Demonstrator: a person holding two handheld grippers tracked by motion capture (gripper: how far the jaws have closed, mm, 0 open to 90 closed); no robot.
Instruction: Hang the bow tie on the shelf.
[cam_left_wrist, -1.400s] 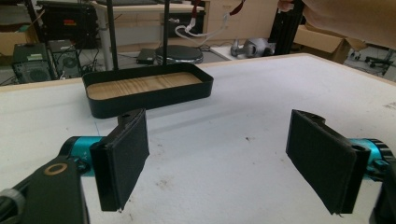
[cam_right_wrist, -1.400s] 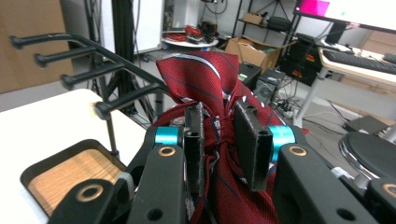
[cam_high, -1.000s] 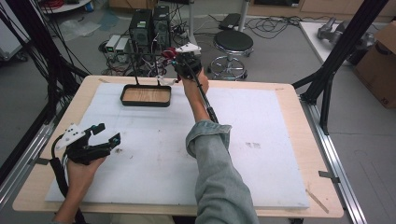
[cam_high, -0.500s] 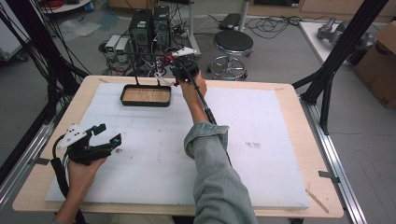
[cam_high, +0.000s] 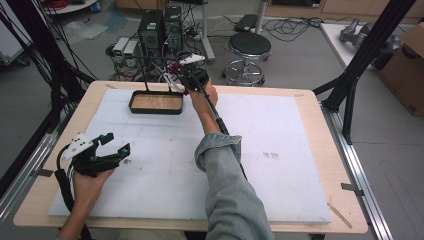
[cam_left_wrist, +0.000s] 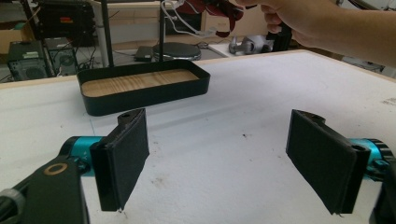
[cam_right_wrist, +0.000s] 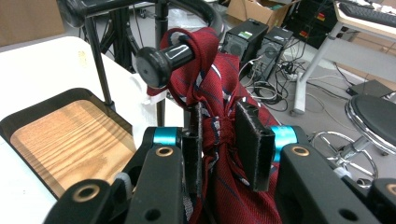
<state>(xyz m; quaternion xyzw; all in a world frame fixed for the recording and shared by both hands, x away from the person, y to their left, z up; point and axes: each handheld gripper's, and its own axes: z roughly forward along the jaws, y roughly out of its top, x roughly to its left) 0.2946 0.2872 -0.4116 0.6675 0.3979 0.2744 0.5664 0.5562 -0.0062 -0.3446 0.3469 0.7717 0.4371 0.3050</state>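
Observation:
A red striped tie (cam_right_wrist: 205, 88) hangs looped over the black bar (cam_right_wrist: 163, 58) of a small rack. My right gripper (cam_right_wrist: 223, 135) is shut on the tie just below the bar. In the high view this gripper (cam_high: 192, 75) is at the table's far edge, beside the rack's thin posts. The posts rise from a black tray with a wooden bottom (cam_high: 156, 102). My left gripper (cam_high: 107, 150) hovers low over the mat at the near left, open and holding nothing. From the left gripper (cam_left_wrist: 222, 158) the tray (cam_left_wrist: 142, 84) lies ahead, and the tie (cam_left_wrist: 205, 7) is up at the top.
A white mat (cam_high: 280, 150) covers most of the wooden table (cam_high: 310, 100). Beyond the far edge stand a round stool (cam_high: 249, 47) and computer towers (cam_high: 160, 25) with cables. Black frame legs (cam_high: 350, 80) flank the table on both sides.
My right gripper has shifted slightly left and lower with the tie in it. The left gripper has stayed in place and open.

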